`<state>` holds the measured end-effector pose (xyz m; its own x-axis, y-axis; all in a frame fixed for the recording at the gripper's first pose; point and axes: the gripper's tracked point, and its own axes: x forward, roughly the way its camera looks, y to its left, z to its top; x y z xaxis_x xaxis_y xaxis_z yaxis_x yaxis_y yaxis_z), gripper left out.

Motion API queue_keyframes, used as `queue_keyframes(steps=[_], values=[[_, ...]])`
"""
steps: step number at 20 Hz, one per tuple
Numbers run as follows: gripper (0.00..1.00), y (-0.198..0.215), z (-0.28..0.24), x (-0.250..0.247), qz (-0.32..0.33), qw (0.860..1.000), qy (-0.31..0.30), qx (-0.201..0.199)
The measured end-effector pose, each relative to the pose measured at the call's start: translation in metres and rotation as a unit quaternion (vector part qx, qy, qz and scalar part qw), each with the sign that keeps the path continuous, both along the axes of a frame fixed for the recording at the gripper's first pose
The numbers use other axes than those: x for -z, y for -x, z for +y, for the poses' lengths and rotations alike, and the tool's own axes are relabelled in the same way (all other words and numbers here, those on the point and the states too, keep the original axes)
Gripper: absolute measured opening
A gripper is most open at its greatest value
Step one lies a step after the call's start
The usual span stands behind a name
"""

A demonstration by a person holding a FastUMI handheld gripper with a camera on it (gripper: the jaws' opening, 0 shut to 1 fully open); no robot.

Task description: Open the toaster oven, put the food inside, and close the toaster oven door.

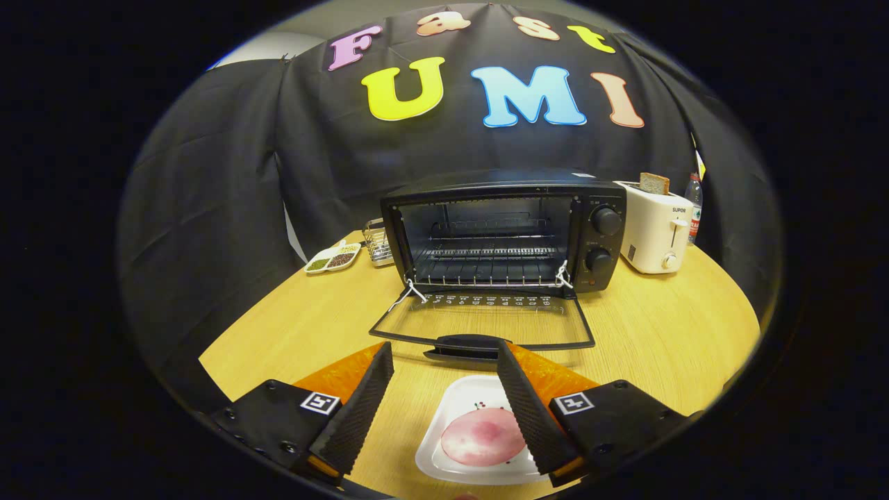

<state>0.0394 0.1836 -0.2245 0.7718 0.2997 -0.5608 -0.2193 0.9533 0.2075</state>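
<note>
A black toaster oven point(507, 229) stands at the middle of the round wooden table. Its glass door point(486, 323) lies folded down flat toward me, handle point(467, 345) at the near edge. The wire rack point(489, 267) inside is bare. A white plate point(472, 434) with a pink round slice of food point(483, 436) sits on the table just below the door handle, between my fingers and partly under the right one. My gripper point(444, 361) is open, held above the plate, with nothing between its fingers.
A white pop-up toaster point(653, 229) with a slice of bread stands right of the oven, a bottle point(693, 198) behind it. Left of the oven are a small wire holder point(378, 243) and a divided dish point(333, 258) of grains. The table's edge point(229, 347) curves near left.
</note>
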Motion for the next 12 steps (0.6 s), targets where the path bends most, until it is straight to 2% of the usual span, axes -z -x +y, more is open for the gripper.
queue_keyframes(steps=[4, 12], values=[[0.97, 0.022, -0.030, -0.015, 0.025, 0.999, -0.017, 0.012], [0.99, 0.043, -0.064, -0.002, 0.157, 0.984, -0.079, 0.000]])
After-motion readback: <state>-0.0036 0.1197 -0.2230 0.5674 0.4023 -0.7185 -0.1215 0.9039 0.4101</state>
